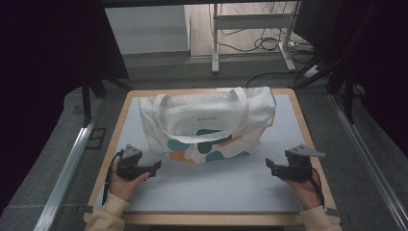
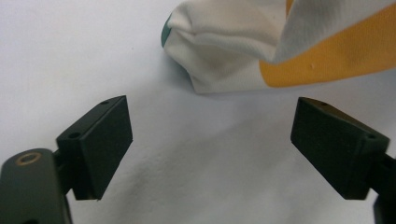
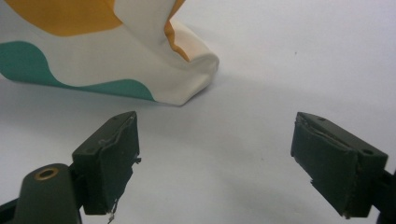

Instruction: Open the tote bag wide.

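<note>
Bag (image 1: 207, 126) sits at 12 on the mat (image 1: 211, 187); ur left gripper (image 1: 153, 169) at 8, right gripper (image 1: 272, 167) at 4.

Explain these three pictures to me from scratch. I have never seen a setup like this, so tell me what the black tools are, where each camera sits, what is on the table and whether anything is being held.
There is no robot here: a person sits at a table and holds a hand-operated clamp, called a gripper, in each hand. The high view looks down from above the person's side, so you see the left gripper and right gripper with the hands behind them. The other two pictures come from small cameras riding on each gripper, looking out along its two black jaws.

On the pale table lies one thing: a cream tote bag with teal and orange shapes and long handles, lying on its side. Each gripper view shows one bottom corner of that bag just ahead of the jaws.

Nothing is held. Both pairs of jaws stand wide apart with only bare table between them, short of the bag.
</note>
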Motion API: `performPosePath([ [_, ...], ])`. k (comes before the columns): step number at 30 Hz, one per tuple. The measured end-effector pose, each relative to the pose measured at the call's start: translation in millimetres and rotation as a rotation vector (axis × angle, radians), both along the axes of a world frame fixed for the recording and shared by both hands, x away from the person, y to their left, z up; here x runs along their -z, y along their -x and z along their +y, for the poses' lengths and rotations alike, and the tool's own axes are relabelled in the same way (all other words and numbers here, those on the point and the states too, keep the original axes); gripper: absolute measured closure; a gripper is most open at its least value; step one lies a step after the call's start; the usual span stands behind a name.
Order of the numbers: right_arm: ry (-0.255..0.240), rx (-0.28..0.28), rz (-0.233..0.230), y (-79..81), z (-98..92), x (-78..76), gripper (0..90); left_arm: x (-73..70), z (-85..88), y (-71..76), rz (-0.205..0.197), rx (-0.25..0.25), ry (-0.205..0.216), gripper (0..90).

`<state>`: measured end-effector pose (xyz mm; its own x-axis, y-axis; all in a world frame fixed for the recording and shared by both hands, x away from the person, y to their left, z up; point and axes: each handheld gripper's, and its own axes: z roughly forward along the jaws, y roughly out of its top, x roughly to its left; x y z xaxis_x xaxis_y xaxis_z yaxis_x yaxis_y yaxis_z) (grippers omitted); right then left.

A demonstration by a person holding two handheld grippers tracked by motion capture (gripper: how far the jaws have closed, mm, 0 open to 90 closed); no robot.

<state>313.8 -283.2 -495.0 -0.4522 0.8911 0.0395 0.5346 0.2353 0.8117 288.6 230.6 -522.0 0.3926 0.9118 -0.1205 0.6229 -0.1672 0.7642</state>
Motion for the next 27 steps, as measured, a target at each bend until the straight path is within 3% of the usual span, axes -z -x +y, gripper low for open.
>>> performPosePath([
  [6,0.001,-0.028,0.021,0.7,0.2,6.6,19.3,-2.1,0.2,-3.2,-0.012,-0.002,0.009,17.3],
  [9,0.001,-0.034,0.006,3.6,2.5,4.7,20.6,-2.3,1.1,-1.0,-0.001,0.015,0.013,17.8],
  [11,0.002,-0.036,-0.004,5.3,3.5,3.2,21.0,-6.1,3.0,4.4,-0.030,0.001,0.024,18.5],
  [14,-0.012,-0.037,-0.002,8.5,4.0,2.2,21.4,-10.3,6.0,8.3,-0.037,-0.005,0.041,19.9],
  [22,-0.002,-0.036,0.004,4.2,5.9,6.2,23.3,-8.5,9.6,4.0,-0.014,0.008,0.060,21.3],
  [27,0.003,-0.038,0.002,7.1,4.6,6.0,24.6,-10.8,8.0,4.7,-0.022,0.014,0.058,20.7],
])
